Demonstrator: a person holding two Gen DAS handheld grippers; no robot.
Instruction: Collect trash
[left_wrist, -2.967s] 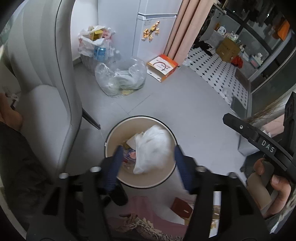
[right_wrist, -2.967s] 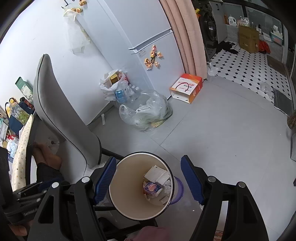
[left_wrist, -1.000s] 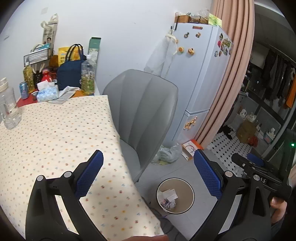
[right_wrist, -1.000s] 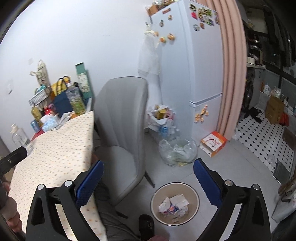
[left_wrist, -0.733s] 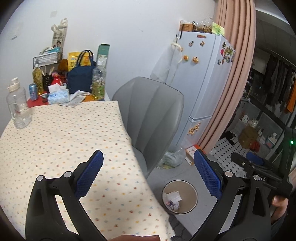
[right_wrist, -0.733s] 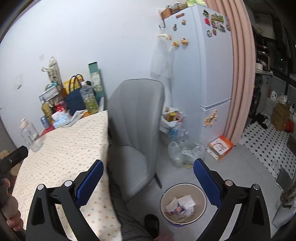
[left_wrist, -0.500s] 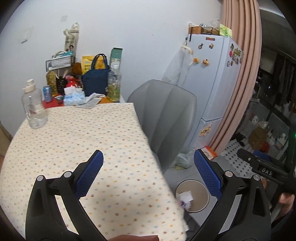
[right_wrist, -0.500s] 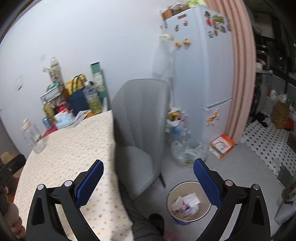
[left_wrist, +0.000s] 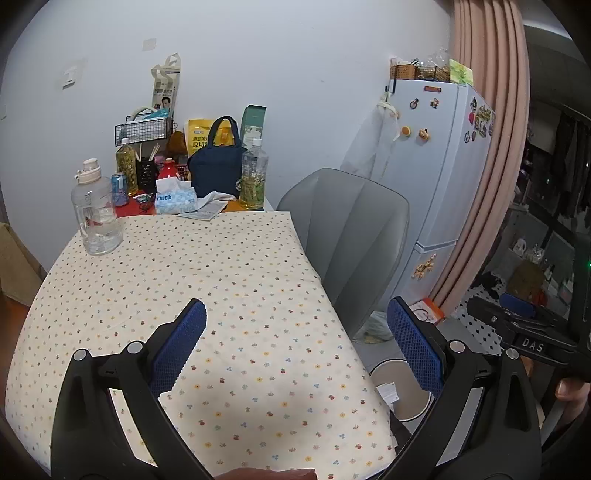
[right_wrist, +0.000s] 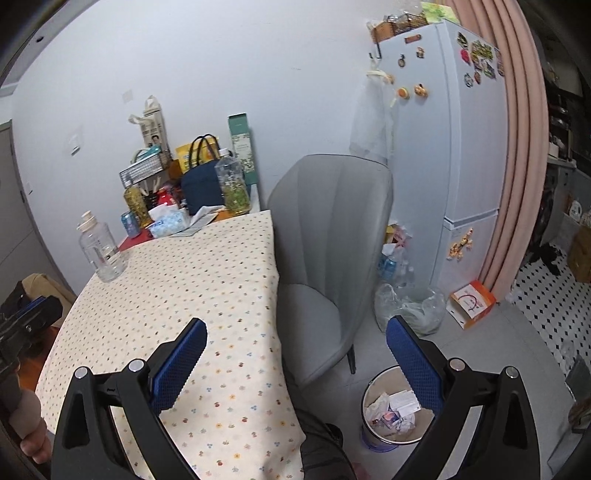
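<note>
Left gripper (left_wrist: 295, 347): I hold it spread wide, empty, above the table (left_wrist: 184, 280).
Right gripper (right_wrist: 295, 350): likewise spread, empty.
Bin (right_wrist: 393, 410): crumpled trash inside.

Both views are evenly lit, soft and sharp at centre. Fisheye bending curves the fridge (left_wrist: 448, 177) and curtain (right_wrist: 517, 147) at right; corners vignette black. The far right stays dim.

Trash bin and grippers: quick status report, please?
Left gripper open, empty. Right gripper open, empty. Trash bin on floor beside grey chair, crumpled paper and wrappers inside. No loose trash visible on the tablecloth.
</note>
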